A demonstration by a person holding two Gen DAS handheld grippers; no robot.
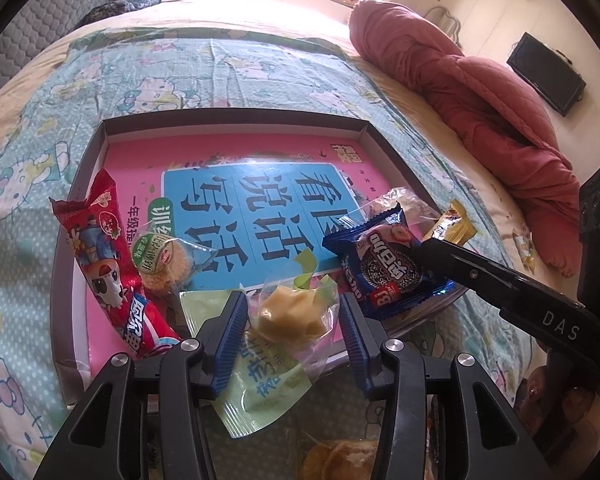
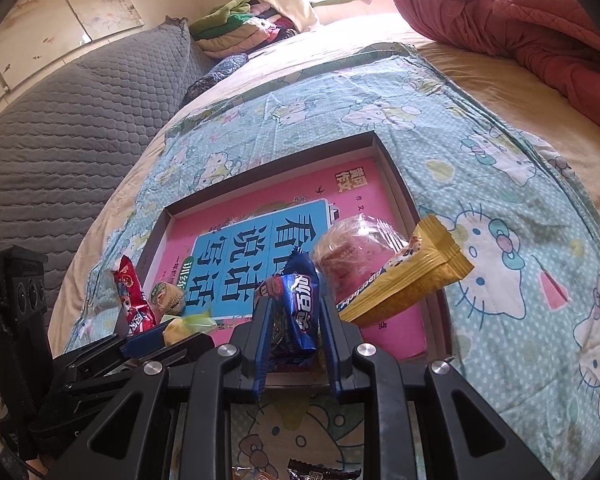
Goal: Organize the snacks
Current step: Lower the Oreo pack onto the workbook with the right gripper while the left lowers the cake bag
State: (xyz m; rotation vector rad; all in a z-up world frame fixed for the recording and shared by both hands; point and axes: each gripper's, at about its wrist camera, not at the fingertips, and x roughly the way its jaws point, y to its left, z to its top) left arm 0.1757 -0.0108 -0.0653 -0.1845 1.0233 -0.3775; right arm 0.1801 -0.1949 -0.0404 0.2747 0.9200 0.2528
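Holding a blue cookie pack, the right gripper has its jaws pinched nearly closed on it above the tray's near edge. Left gripper: jaws part open, straddling a yellow cake in clear wrap, pads apart from it. Tray on the bed holds a pink book, red stick pack, round biscuit, bun, gold pack. Only the left view shows the wall screen; only the right shows the grey headboard.

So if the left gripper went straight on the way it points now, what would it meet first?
Most likely the clear-wrapped pale yellow cake, which already lies between the open left gripper fingers; behind it comes the pink book cover inside the shallow cardboard box. Depth is hard to judge.
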